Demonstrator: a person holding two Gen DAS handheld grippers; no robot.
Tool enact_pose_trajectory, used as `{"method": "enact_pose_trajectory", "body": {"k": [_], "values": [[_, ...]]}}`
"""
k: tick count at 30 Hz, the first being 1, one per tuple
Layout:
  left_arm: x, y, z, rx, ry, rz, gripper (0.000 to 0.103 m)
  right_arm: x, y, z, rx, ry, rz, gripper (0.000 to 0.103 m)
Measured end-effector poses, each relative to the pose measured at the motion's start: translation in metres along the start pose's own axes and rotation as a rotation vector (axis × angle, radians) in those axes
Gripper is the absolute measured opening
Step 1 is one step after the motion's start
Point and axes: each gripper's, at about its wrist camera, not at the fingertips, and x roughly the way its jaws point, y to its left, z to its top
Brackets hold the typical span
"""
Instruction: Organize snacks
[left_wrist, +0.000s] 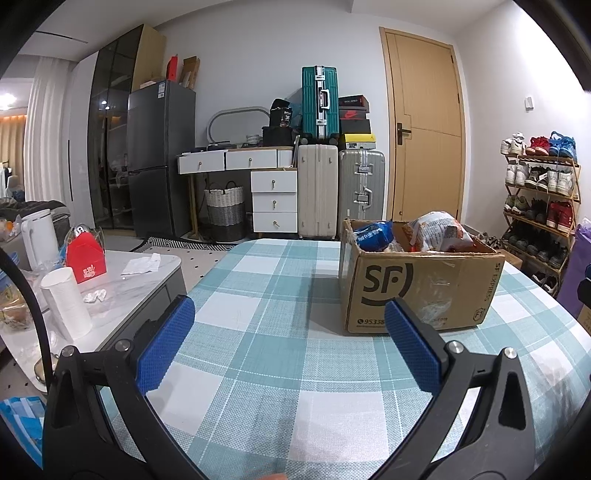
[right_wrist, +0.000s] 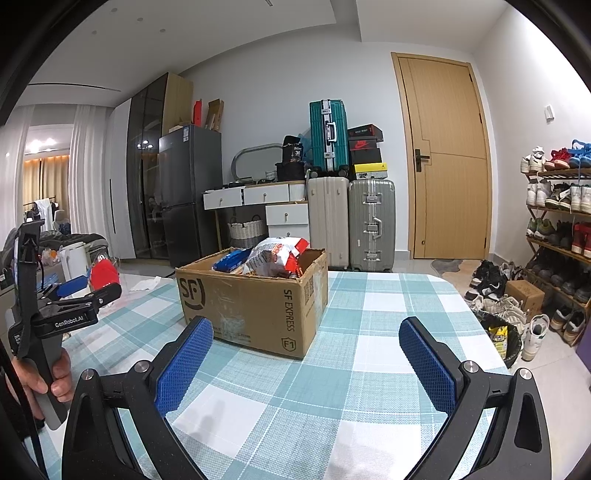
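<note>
A brown SF Express cardboard box (left_wrist: 417, 288) (right_wrist: 258, 306) stands on the teal-and-white checked tablecloth (left_wrist: 266, 350) (right_wrist: 351, 350). A blue snack bag (left_wrist: 371, 234) (right_wrist: 231, 259) and a white-and-red snack bag (left_wrist: 439, 230) (right_wrist: 277, 256) stick out of its open top. My left gripper (left_wrist: 290, 314) is open over the cloth, short of the box and a little left of it, holding nothing. My right gripper (right_wrist: 306, 328) is open too, in front of the box's right corner. The left gripper (right_wrist: 79, 290) also appears at the left edge of the right wrist view, held by a hand (right_wrist: 55, 376).
A marble side table (left_wrist: 122, 280) left of the cloth carries a paper roll (left_wrist: 66, 302), a red gift box (left_wrist: 85, 260) and a white kettle (left_wrist: 38, 234). Suitcases (left_wrist: 338, 192), a drawer unit and a door stand behind. A shoe rack (right_wrist: 557, 236) and bin (right_wrist: 500, 338) are on the right.
</note>
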Motion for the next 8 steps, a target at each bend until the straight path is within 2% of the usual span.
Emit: {"method": "enact_pose_trajectory", "body": {"k": [8], "values": [[0.0017, -0.0008, -0.0002, -0.003, -0.001, 0.001, 0.103, 0.0002, -0.0001, 0.0004, -0.001, 0.002, -0.003, 0.103]]}}
